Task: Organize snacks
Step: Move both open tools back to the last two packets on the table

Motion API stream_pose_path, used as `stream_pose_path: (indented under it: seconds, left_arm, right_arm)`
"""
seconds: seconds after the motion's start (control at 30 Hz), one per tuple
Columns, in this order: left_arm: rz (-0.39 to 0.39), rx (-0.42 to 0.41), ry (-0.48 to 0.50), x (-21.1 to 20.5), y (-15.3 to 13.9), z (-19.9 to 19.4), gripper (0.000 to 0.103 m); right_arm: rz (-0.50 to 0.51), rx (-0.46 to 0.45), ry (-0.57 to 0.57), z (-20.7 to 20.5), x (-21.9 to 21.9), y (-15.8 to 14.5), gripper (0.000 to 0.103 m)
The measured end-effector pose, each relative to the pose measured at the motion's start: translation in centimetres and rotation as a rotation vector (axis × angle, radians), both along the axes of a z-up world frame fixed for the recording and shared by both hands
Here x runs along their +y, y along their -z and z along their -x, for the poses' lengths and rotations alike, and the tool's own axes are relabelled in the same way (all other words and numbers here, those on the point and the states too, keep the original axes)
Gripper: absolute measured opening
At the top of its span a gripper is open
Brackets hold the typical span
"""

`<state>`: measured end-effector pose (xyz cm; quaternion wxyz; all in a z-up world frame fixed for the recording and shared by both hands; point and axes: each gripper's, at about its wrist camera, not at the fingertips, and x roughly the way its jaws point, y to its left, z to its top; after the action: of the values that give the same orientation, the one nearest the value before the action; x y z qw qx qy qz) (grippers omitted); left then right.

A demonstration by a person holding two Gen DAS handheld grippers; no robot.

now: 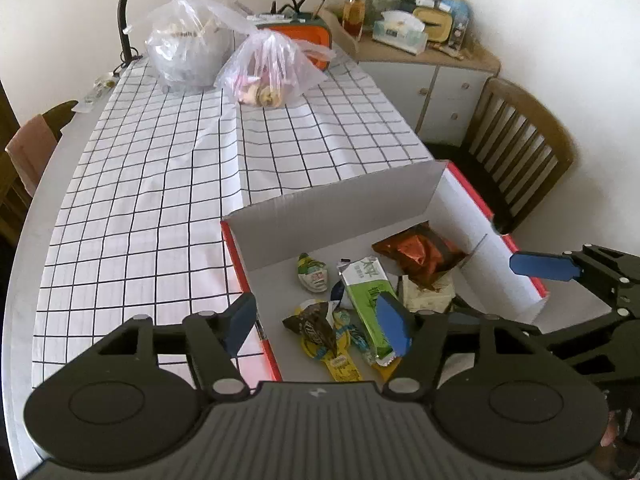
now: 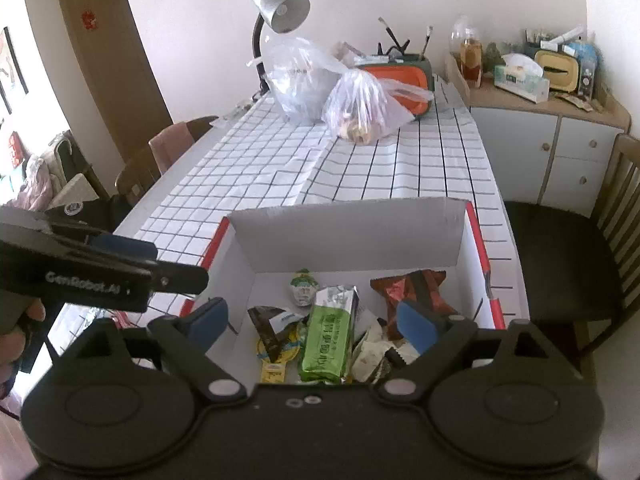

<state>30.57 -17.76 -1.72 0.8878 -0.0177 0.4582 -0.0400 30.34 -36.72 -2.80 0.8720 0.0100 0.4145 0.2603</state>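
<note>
A red and white cardboard box (image 1: pixel 340 204) (image 2: pixel 352 232) sits open at the near end of the table. Inside lie several snacks: a green packet (image 1: pixel 366 288) (image 2: pixel 328 336), an orange-brown bag (image 1: pixel 420 254) (image 2: pixel 412 288), a small green-capped pack (image 1: pixel 312 274) (image 2: pixel 302 286), a dark wrapper (image 1: pixel 310 326) (image 2: pixel 268 328) on yellow packets. My left gripper (image 1: pixel 318 322) hovers above the box's left side, open, with nothing between its fingers. My right gripper (image 2: pixel 314 322) hangs open over the box, empty. Each gripper shows at the edge of the other view.
A checked tablecloth (image 1: pixel 180 152) covers the table. Two clear plastic bags (image 1: pixel 272 72) (image 2: pixel 364 108), an orange organizer (image 1: pixel 308 36) and a desk lamp (image 2: pixel 280 8) stand at the far end. A wooden chair (image 1: pixel 516 148) and a white cabinet (image 2: pixel 560 148) are to the right.
</note>
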Motion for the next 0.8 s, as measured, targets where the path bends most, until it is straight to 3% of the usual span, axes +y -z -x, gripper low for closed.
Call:
stream_pose_path:
  seconds: [0.33,0.6,0.8]
  left_arm:
    - [0.025,-0.07,-0.011,2.8,-1.0,3.7,0.072]
    - [0.038,-0.123,-0.022,6.6,-0.7,8.1,0.072]
    - [0.044,-0.111,-0.039,10.3,0.1,10.6,0.072]
  right_arm:
    - [-0.027,-0.031,0.025,2.6,1.7,-1.1,0.103]
    - [-0.037,-0.029,0.011,5.6,5.4,-1.0,0.103]
    - [-0.032,-0.006,-0.011,7.4,9.2,-0.5,0.103]
